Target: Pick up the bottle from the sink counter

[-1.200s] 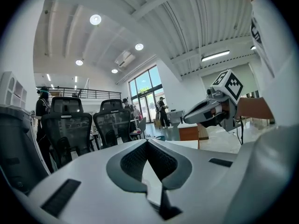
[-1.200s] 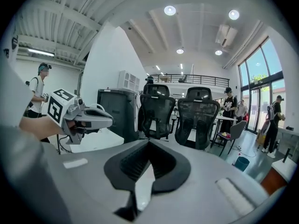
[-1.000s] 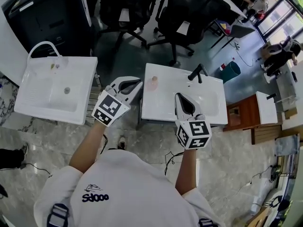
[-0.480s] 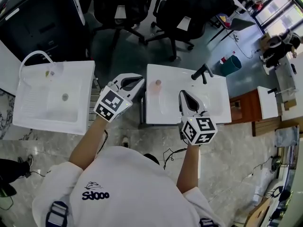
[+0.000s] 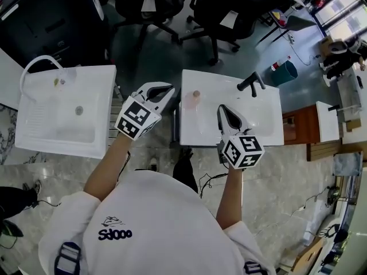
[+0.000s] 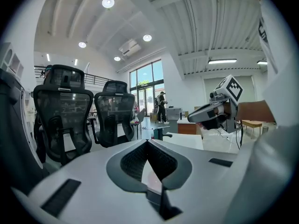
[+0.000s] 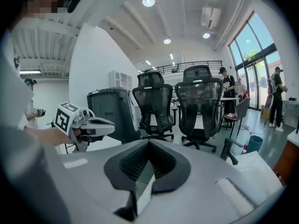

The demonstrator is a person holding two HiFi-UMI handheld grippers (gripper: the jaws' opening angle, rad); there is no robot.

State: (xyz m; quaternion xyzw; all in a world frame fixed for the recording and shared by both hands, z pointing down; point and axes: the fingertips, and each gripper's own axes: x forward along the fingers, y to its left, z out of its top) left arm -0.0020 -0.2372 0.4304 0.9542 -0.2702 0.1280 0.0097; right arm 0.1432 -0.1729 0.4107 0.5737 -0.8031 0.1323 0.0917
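Note:
A small pinkish translucent bottle [image 5: 192, 99] stands upright on the left part of the white sink counter [image 5: 269, 132], beside the basin. My left gripper [image 5: 170, 89] is shut and empty, held just off the counter's left edge, a short way left of the bottle. My right gripper [image 5: 221, 108] is also shut and empty, hovering over the basin to the right of the bottle. In the left gripper view the jaws [image 6: 147, 142] meet at the tip, and the right gripper [image 6: 218, 110] shows beyond. In the right gripper view the jaws [image 7: 149, 142] are together too.
A black faucet [image 5: 250, 83] stands at the counter's back. A second white sink [image 5: 34, 136] with a white hose stands to the left across a narrow gap. Black office chairs [image 5: 229, 4] and a teal bin [image 5: 285, 72] lie beyond.
Both grippers stay shut. The view has shifted a little, and the counter and bottle sit slightly further right in it, with the left gripper's tips somewhat nearer the bottle.

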